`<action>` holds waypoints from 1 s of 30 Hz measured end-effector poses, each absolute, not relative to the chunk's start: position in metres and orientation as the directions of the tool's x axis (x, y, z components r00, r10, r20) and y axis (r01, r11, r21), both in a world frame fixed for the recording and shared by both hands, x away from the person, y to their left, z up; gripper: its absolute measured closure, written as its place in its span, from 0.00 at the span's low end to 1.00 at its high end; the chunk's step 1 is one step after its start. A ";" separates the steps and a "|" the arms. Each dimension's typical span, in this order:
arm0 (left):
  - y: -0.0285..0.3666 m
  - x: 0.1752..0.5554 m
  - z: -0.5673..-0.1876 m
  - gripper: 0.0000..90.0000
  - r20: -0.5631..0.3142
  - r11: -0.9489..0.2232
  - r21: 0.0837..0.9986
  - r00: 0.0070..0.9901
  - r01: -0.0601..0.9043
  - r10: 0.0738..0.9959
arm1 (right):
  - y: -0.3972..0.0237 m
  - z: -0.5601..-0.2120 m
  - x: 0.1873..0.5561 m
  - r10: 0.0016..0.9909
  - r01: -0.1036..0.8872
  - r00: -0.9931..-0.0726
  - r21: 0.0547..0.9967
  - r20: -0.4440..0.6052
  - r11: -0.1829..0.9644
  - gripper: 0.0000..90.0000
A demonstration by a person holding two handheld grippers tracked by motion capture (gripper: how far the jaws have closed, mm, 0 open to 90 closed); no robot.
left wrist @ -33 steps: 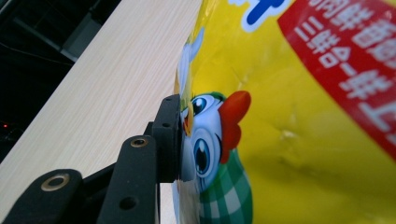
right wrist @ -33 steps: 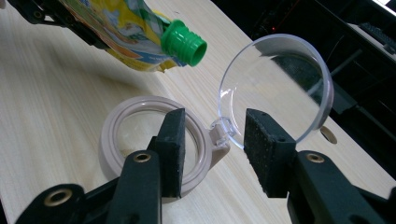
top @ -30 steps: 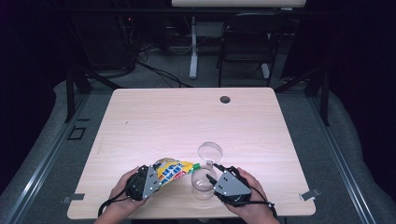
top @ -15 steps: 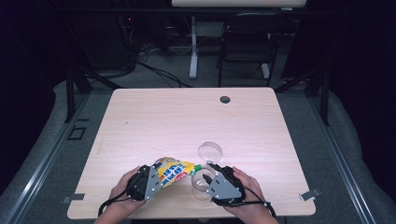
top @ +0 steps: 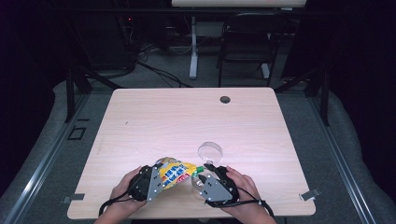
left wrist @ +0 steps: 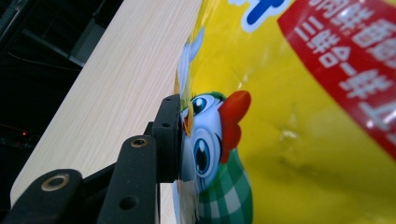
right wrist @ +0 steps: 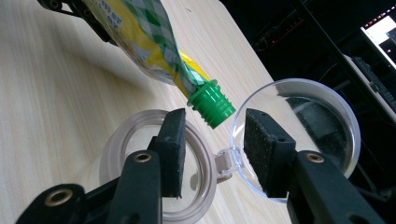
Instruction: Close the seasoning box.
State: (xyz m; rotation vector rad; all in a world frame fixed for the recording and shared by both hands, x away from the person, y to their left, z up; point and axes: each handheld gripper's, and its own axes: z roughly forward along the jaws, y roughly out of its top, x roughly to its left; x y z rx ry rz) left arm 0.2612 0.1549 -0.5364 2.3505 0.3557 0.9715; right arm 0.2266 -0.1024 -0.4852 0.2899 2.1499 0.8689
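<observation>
While your left gripper [top: 156,179] sits at the near edge of the table [top: 187,121], its jaws are clamped on a yellow pouch [top: 175,171] — in the left gripper view one black pad presses flat against the printed cartoon face on the pouch [left wrist: 299,116], and the other pad is hidden behind the foil. You hold that pouch tilted, its green screw cap [right wrist: 211,103] pointing toward your right gripper [top: 201,178]. In the right gripper view, that gripper's jaws stand partly open with nothing between the pads; the green cap lies just beyond the gap, close to the fingertips but apart from them. Below and beyond those jaws sits a clear round container [right wrist: 140,172] on the wood, its hinged clear lid [right wrist: 303,126] swung open and standing beside it — the hinge tab shows between the two jaws. From the high view the container [top: 197,183] lies just in front of your right gripper, with the open lid [top: 210,151] farther up the table. Both of your hands come in from the bottom edge, close together. A small dark grommet hole [top: 225,99] sits near the far edge of the table, well apart from the work.
</observation>
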 end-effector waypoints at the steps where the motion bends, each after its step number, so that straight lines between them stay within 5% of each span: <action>1: 0.155 0.261 -0.536 0.68 0.562 -0.804 0.594 0.701 0.028 0.439 | -0.102 -0.485 0.227 0.461 -0.076 -0.669 0.670 -0.584 0.739 0.66; 30: 0.150 0.258 -0.534 0.68 0.636 -0.840 0.542 0.652 0.003 0.413 | -0.091 -0.488 0.228 0.429 -0.076 -0.662 0.624 -0.615 0.778 0.72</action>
